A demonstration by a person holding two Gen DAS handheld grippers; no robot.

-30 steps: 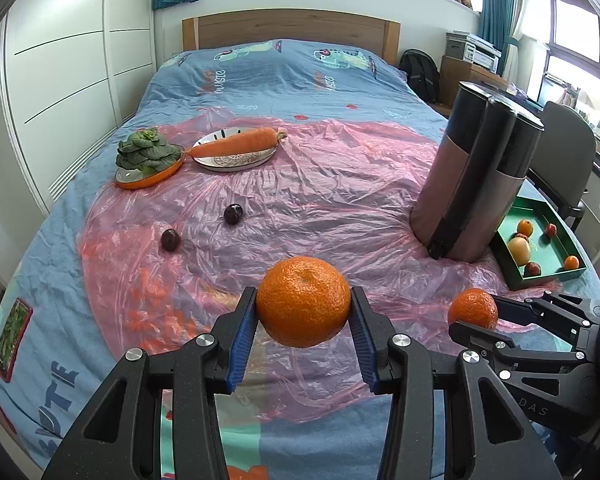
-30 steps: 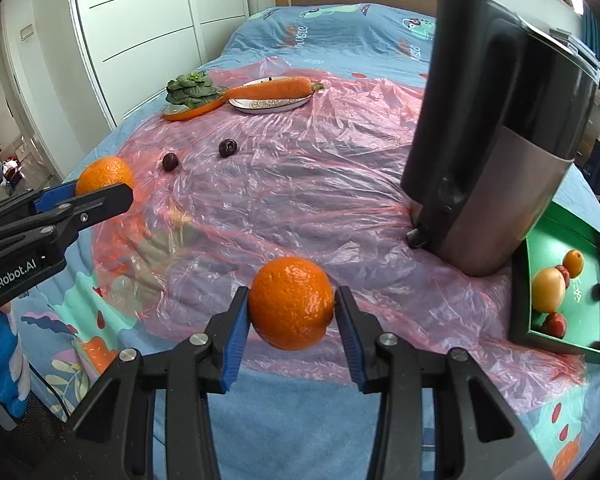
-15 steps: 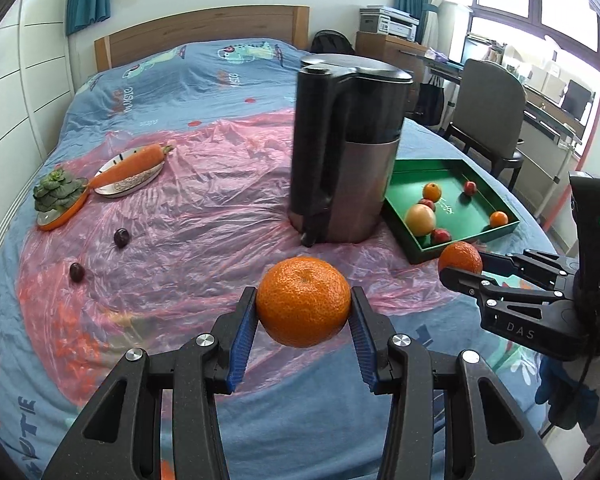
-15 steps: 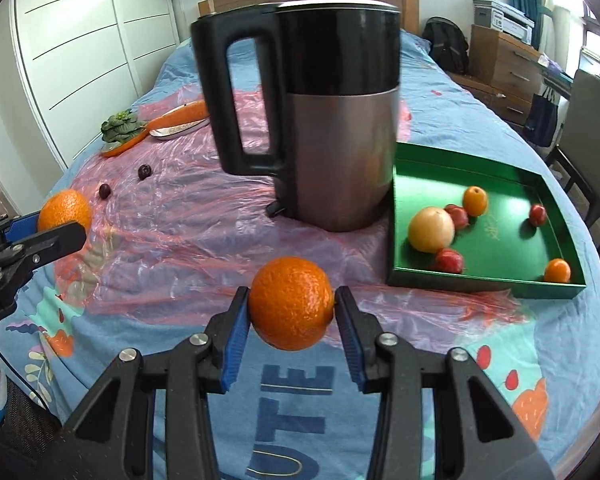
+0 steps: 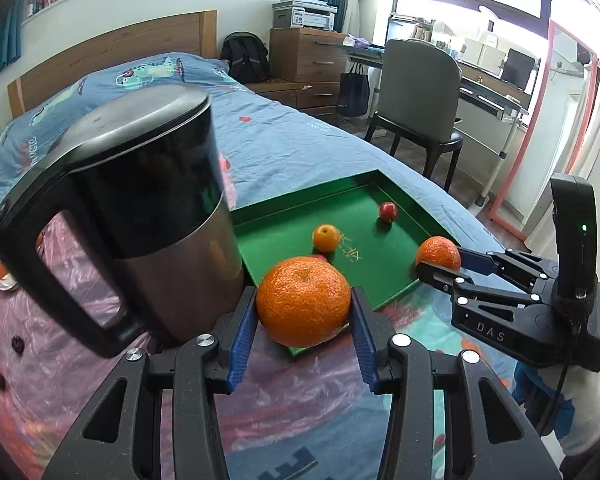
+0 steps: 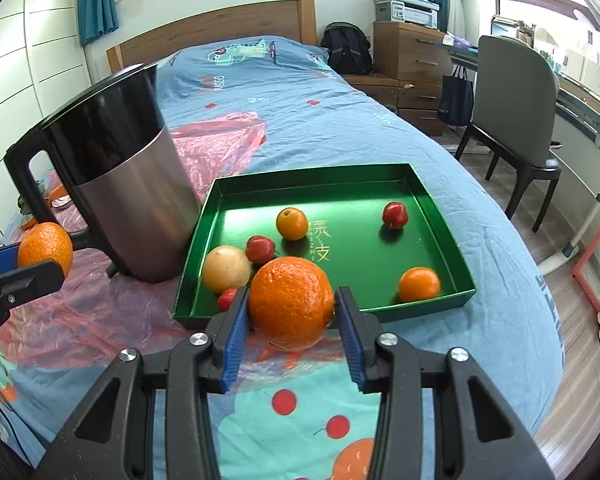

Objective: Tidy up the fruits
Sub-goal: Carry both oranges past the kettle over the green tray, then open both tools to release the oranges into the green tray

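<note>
Two grippers, one mandarin clamped in each, above the bed beside the green tray.
Left wrist view: left gripper (image 5: 304,322) pads press a mandarin (image 5: 303,301) over the green tray (image 5: 384,298) near corner, kettle (image 5: 140,208) alongside. Right wrist view: right gripper (image 6: 291,320) pinches a second mandarin (image 6: 291,303) above the tray's near wall; six small fruits lie inside.

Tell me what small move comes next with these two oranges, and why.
Probably carry both forward over the green tray before letting go: the right gripper and left gripper each clamp an orange near the tray's near edge, beside the kettle.
</note>
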